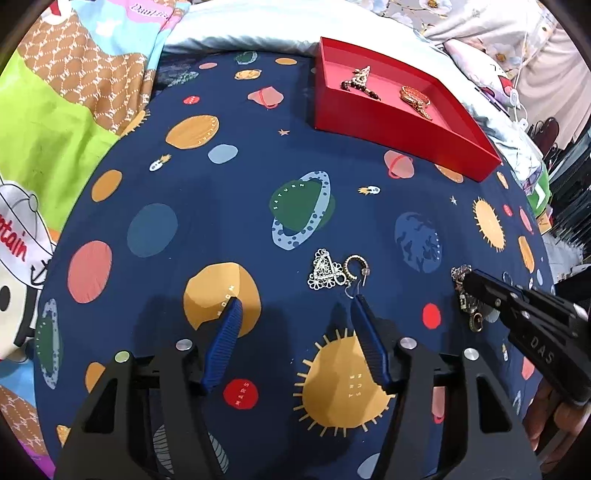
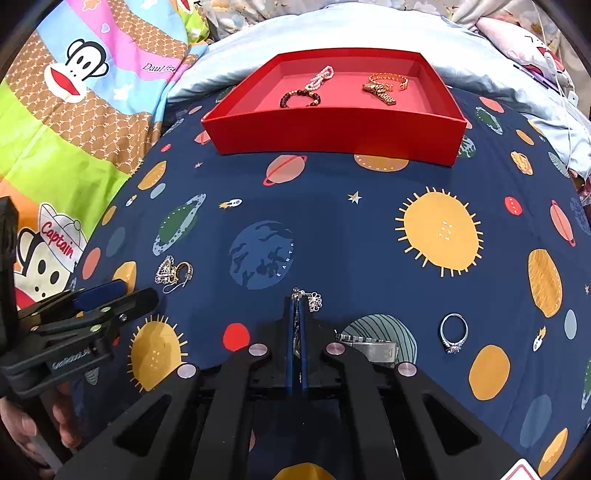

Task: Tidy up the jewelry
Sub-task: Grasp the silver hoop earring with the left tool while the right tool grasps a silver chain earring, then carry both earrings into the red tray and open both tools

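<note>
A red tray sits at the far side of the navy planet-print cloth. It holds a bead bracelet, a pink bead strand and a gold watch. My left gripper is open and empty, just short of a silver triangular earring and a hoop earring. My right gripper is shut on a silver filigree earring; it also shows in the left wrist view. A silver ring and a silver watch lie to its right.
Colourful cartoon blankets lie to the left and a pale blue pillow lies behind the tray. A floral pillow is at the far right. The cloth between the grippers and the tray carries only printed planets.
</note>
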